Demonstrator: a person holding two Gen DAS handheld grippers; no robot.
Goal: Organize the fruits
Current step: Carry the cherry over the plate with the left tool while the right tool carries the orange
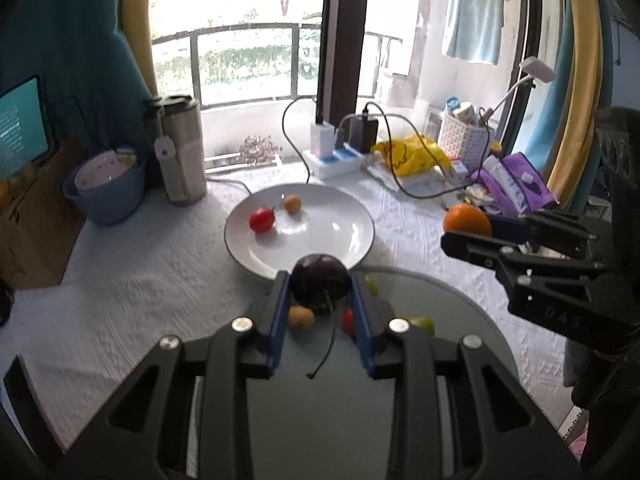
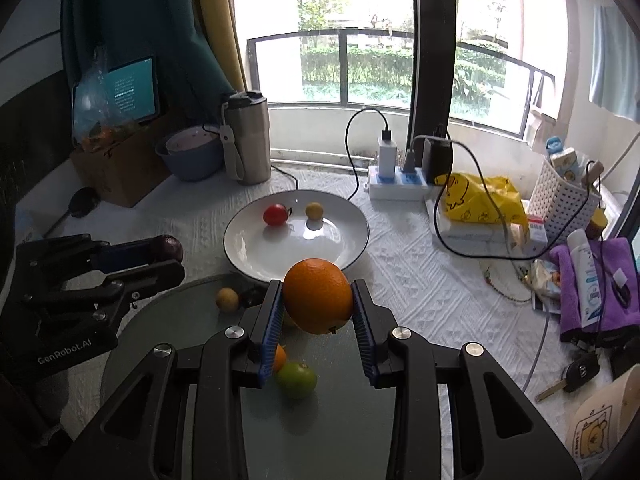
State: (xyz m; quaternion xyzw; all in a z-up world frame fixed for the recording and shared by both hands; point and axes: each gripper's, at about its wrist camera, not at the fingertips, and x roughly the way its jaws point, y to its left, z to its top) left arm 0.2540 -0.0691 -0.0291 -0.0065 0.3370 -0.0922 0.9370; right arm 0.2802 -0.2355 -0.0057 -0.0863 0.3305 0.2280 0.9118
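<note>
White plate [image 1: 360, 236] sits mid-table on a white textured cloth [image 1: 140, 280], and it's got a red tomato [image 1: 262, 219] and a small yellow fruit [image 1: 291, 203] on its far side, a bit apart from each other. Left gripper [image 1: 320, 284] is clamped down on a dark purple plum [image 1: 319, 284], blue pads [image 1: 279, 312] tight on both sides, held up right over the plate's near rim. Right gripper [image 2: 318, 300] is closed around an orange [image 2: 318, 294] the same way, also hanging at the near edge of the plate.

Under both grippers there's a grey round tray [image 2: 320, 420] on the near side of the table, touching or just overlapping the plate, can't really tell which. On it: a green lime [image 2: 297, 378], a small orange fruit [image 2: 279, 358] half hidden behind the right gripper's pad, a yellow fruit [image 2: 227, 299] by the far left edge, and from the left wrist view a little red one [image 1: 347, 319] too.

Far left there's a steel tumbler [image 2: 248, 136] and a blue bowl [image 2: 192, 160]; far right a power strip [image 2: 400, 186], yellow bag [image 2: 480, 200] and white basket [image 2: 564, 204].
</note>
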